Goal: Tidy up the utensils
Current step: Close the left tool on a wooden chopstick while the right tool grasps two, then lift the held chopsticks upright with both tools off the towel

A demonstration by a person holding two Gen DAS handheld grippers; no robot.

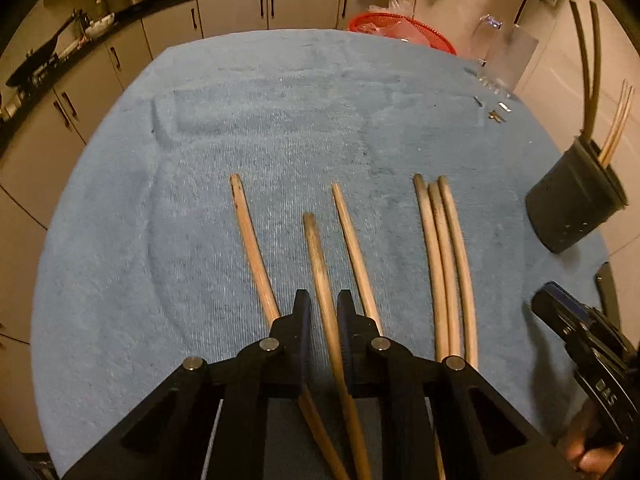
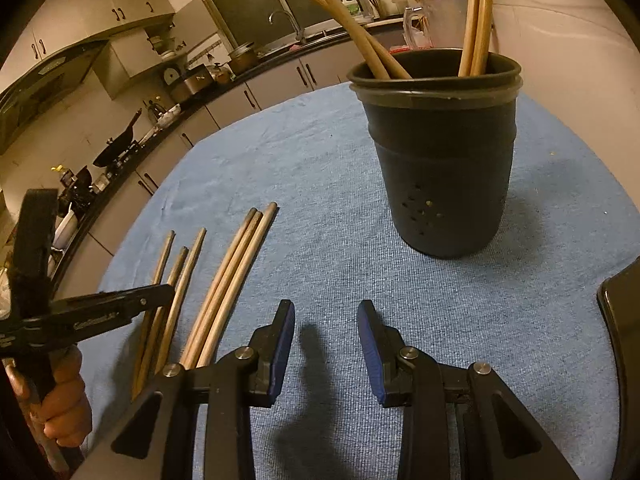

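Note:
Several wooden chopsticks lie on a blue towel. My left gripper points down at them, its jaws shut on the middle chopstick, which runs between the pads. Single sticks lie on either side, and a bundle of three lies to the right. A black perforated holder stands upright with several chopsticks in it; it also shows at the right of the left wrist view. My right gripper hovers open over bare towel in front of the holder, with nothing between its fingers.
A red basket and a clear pitcher sit beyond the towel's far edge. Small metal bits lie at the far right. A dark flat object lies right of the holder. Kitchen cabinets and a cluttered counter run behind.

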